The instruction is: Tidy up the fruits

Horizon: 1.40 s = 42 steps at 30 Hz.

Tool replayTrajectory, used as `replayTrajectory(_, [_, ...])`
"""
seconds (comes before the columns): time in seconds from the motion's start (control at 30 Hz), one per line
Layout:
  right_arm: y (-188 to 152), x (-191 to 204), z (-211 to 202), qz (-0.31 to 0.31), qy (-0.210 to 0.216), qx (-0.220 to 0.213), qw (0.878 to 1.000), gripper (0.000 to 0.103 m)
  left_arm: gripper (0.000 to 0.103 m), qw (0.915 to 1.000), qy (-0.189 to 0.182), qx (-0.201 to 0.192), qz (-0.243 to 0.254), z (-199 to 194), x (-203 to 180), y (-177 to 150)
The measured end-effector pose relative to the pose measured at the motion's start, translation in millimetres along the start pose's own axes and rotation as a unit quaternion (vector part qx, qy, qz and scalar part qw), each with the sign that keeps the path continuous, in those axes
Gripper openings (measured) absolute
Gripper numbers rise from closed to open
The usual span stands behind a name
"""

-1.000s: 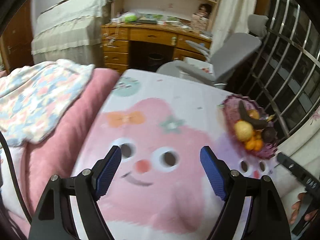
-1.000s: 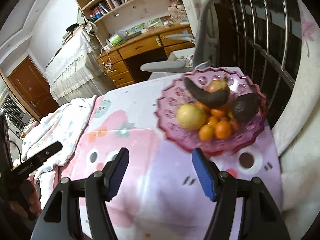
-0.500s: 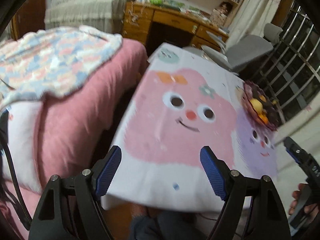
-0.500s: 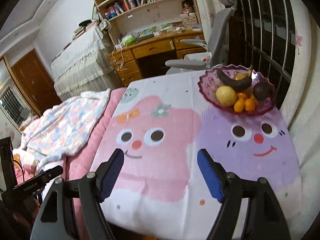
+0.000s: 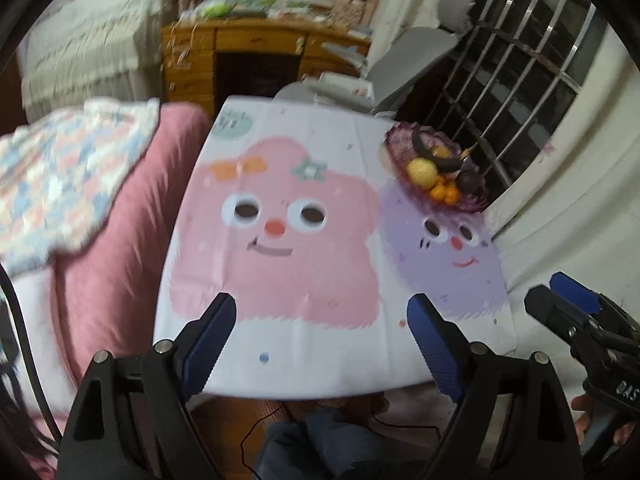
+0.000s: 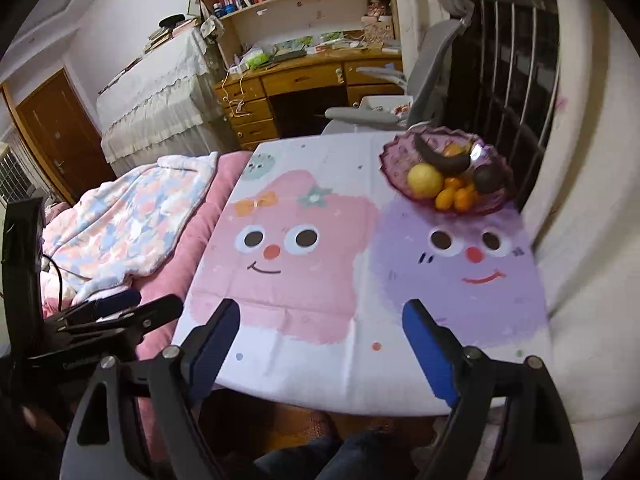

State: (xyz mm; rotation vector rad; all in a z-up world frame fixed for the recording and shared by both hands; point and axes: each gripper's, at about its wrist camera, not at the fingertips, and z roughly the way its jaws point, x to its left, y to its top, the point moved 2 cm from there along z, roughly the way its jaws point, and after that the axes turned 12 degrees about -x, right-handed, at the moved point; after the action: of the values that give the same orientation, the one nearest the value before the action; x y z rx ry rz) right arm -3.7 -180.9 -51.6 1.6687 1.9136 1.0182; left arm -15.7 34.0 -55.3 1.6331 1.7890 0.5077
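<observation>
A purple scalloped fruit bowl stands at the far right corner of the cartoon-print tablecloth; it also shows in the left wrist view. It holds a yellow round fruit, a dark banana, a dark avocado and small oranges. My left gripper is open and empty above the table's near edge. My right gripper is open and empty, also at the near edge, far from the bowl.
A pink bed with a floral quilt adjoins the table on the left. A grey office chair and a wooden desk stand beyond the table. A barred window is at the right.
Both grippers have drawn back from the bowl toward the table's near edge. The bowl now looks smaller and farther away. Both stay open.
</observation>
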Motion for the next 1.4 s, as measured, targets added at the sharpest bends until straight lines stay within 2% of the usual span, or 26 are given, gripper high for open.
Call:
replayTrajectory(0.13, [27,-12,-24,0.01,-0.021,0.003,1.0,0.09,0.094,0.9997,0.0,-0.022,0.012,-23,-28,37])
replayTrajectory(0.27, [43,-25,-44,0.035,-0.02,0.009,0.999,0.094,0.102,0.9983,0.018,-0.05,0.024,-43,-48,53])
replayTrajectory(0.47, [28,-28,-51,0.03,-0.04,-0.007,0.999,0.096,0.102,0.9972,0.042,-0.053,0.031,-51,-64,37])
replayTrajectory(0.63, [7,-28,-46,0.042,-0.022,0.008,0.999,0.097,0.102,0.995,0.074,-0.063,0.024,-55,-63,25])
replayTrajectory(0.9, [8,-18,-49,0.018,-0.01,-0.004,1.0,0.097,0.102,0.9909,0.111,-0.073,0.019,-63,-57,18])
replayTrajectory(1.13, [8,-14,-45,0.008,-0.009,0.005,1.0,0.097,0.102,0.9898,0.126,-0.066,0.013,-60,-55,17])
replayTrajectory(1.4, [7,-17,-41,0.009,-0.019,0.018,1.0,0.097,0.102,0.9918,0.12,-0.044,0.004,-47,-55,14])
